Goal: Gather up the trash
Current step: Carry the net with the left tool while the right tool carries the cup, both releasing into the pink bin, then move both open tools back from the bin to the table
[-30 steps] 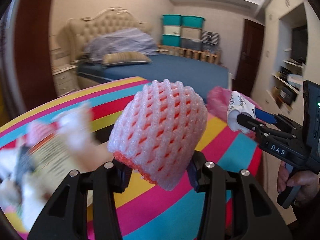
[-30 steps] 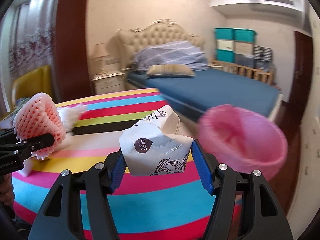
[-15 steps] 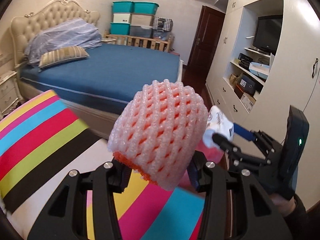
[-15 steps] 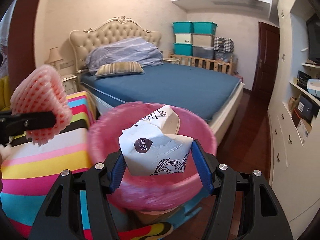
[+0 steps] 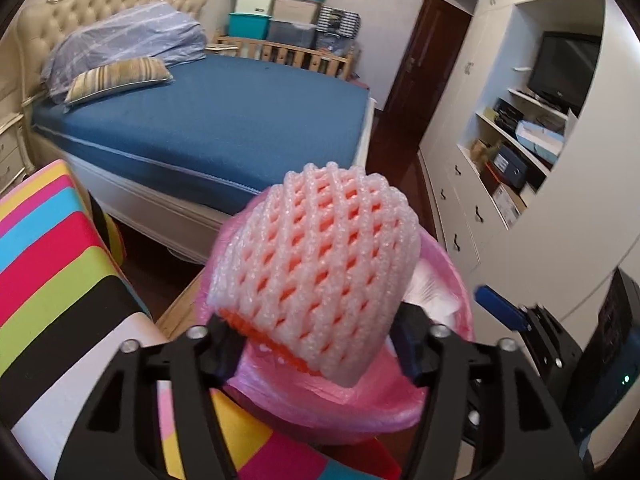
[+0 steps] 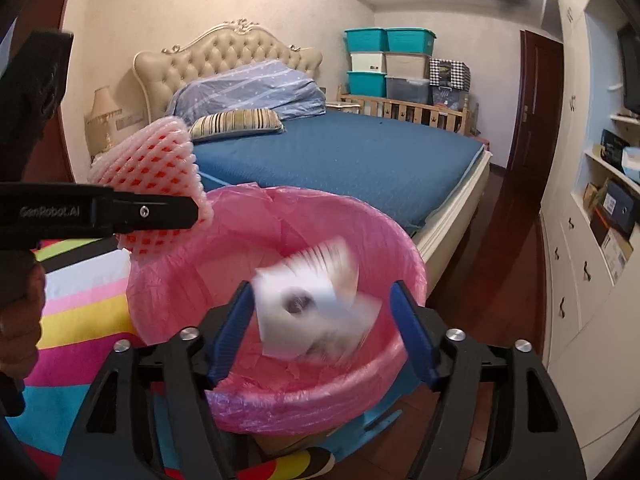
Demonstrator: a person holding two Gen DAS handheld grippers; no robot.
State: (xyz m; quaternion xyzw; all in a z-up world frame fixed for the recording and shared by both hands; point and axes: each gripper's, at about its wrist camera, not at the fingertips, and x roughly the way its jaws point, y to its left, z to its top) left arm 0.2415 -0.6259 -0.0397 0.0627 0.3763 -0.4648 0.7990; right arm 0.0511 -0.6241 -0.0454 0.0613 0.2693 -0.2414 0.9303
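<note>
I am holding my left tool pressed on a pink foam fruit net, pinching it between both fingers just above the near rim of the pink-lined trash bin. From the right wrist view the same foam fruit net is sitting at the bin's left edge, clamped in the left tool, partly over the rim of the bin.

My right tool is standing spread wide, its blue pads apart on either side of a crumpled white paper cup. The cup is blurring in the frame, touching neither pad, and is lying over the bin's open mouth. In the left wrist view I am seeing white paper inside the bin behind the net, and the right tool's blue fingertip is hovering just beside the bin's right rim.

The striped tabletop is lying to the left of the bin, with the bin just beside its edge. Beyond the bin, a bed with a blue sheet is filling the room.
</note>
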